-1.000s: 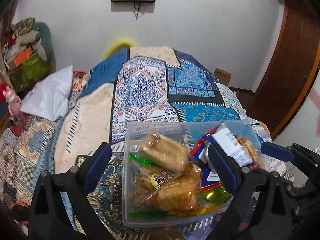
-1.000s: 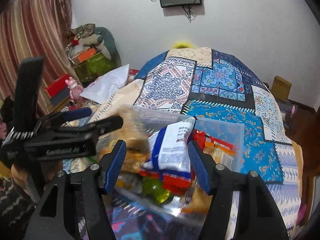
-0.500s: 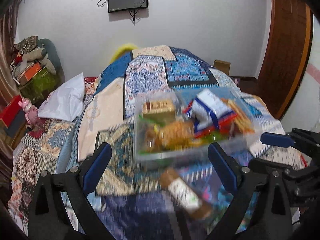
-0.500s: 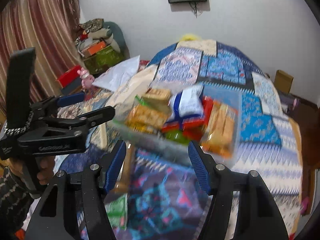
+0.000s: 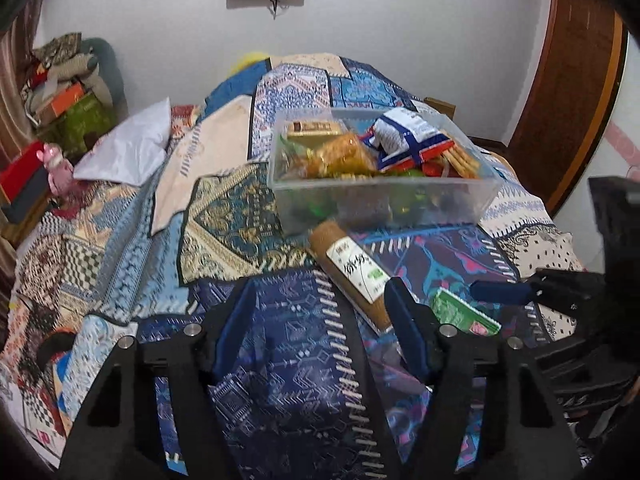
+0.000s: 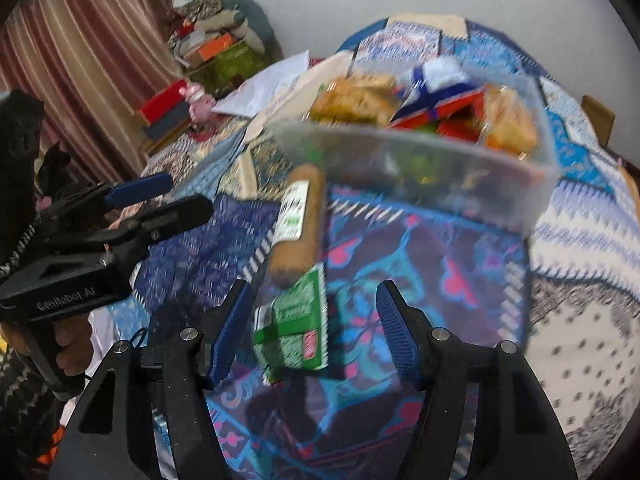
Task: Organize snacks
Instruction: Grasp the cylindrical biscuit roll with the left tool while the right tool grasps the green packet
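The clear snack box [image 5: 384, 196] stands on the patterned bedspread [image 5: 280, 360], full of packets. Just in front of the box lies a brown biscuit roll [image 5: 352, 276], and a green packet [image 6: 294, 322] beside the roll's near end. Both the left gripper [image 5: 320, 320] and right gripper [image 6: 312, 328] hover with jaws wide apart, empty.

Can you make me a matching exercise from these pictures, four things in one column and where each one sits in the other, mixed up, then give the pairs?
Things:
1. brown roll with white label
2. green packet
3. blue and white bag
4. white pillow

Places:
A. inside the clear tub, on top of the pile
B. on the bedspread between the right gripper's open fingers
C. at the left edge of the bed, near the pink toy
D. on the bedspread just in front of the tub

Pairs: 1-D, 2-B, 3-A, 4-C
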A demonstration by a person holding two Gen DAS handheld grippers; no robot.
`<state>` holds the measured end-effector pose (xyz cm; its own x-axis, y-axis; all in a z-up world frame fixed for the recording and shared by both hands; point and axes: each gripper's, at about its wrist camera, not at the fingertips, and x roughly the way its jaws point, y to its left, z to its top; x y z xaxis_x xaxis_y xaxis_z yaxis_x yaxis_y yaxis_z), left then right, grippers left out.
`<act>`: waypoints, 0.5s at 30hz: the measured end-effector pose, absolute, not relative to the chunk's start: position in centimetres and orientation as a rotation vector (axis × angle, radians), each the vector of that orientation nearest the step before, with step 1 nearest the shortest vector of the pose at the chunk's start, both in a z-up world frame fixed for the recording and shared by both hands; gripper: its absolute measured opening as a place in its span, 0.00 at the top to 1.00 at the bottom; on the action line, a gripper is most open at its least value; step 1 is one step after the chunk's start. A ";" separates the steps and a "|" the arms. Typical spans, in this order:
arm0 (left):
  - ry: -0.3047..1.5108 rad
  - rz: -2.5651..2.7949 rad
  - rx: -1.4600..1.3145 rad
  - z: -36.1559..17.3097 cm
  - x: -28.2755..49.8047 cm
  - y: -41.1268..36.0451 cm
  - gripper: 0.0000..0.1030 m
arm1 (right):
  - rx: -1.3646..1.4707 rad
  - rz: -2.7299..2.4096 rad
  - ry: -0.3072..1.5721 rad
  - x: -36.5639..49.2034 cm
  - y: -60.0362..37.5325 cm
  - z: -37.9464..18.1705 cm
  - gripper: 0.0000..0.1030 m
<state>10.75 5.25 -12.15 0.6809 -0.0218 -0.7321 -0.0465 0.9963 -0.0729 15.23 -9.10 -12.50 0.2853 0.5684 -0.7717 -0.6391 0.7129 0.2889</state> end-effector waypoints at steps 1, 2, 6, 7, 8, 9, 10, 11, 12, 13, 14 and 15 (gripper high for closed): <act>0.828 0.012 -0.094 -12.3 10.8 5.3 0.36 | -0.090 0.813 1.010 15.1 -8.8 -13.1 0.41; 0.835 0.010 -0.098 -12.6 10.8 5.3 0.36 | -0.090 0.818 1.020 15.0 -8.6 -13.5 0.41; 0.850 0.004 -0.109 -13.0 10.9 5.1 0.36 | -0.083 0.847 1.056 14.8 -8.1 -14.4 0.55; 0.850 0.005 -0.107 -13.1 11.0 5.0 0.36 | -0.089 0.861 1.058 14.7 -8.0 -14.5 0.62; 0.850 0.009 -0.102 -13.1 11.1 4.8 0.36 | -0.085 0.878 1.060 14.5 -7.9 -14.5 0.66; 0.851 0.012 -0.097 -13.2 11.3 4.7 0.36 | -0.082 0.880 1.050 14.4 -7.9 -14.4 0.66; 0.853 0.011 -0.092 -13.2 11.5 4.5 0.36 | -0.087 0.874 1.038 14.3 -8.0 -14.2 0.66; 0.855 0.010 -0.092 -13.2 11.8 4.4 0.34 | -0.098 0.867 1.022 14.2 -8.1 -14.0 0.67; 0.861 0.011 -0.095 -13.2 12.2 4.3 0.30 | -0.102 0.864 1.011 14.2 -8.3 -13.8 0.67; 0.865 0.012 -0.099 -13.3 12.5 4.2 0.28 | -0.099 0.862 1.003 14.2 -8.7 -13.6 0.67; 0.867 0.013 -0.107 -13.4 13.0 4.2 0.27 | -0.094 0.861 0.998 14.3 -9.0 -13.5 0.67; 0.872 0.012 -0.114 -13.6 13.5 4.1 0.27 | -0.089 0.856 0.993 14.3 -9.4 -13.3 0.67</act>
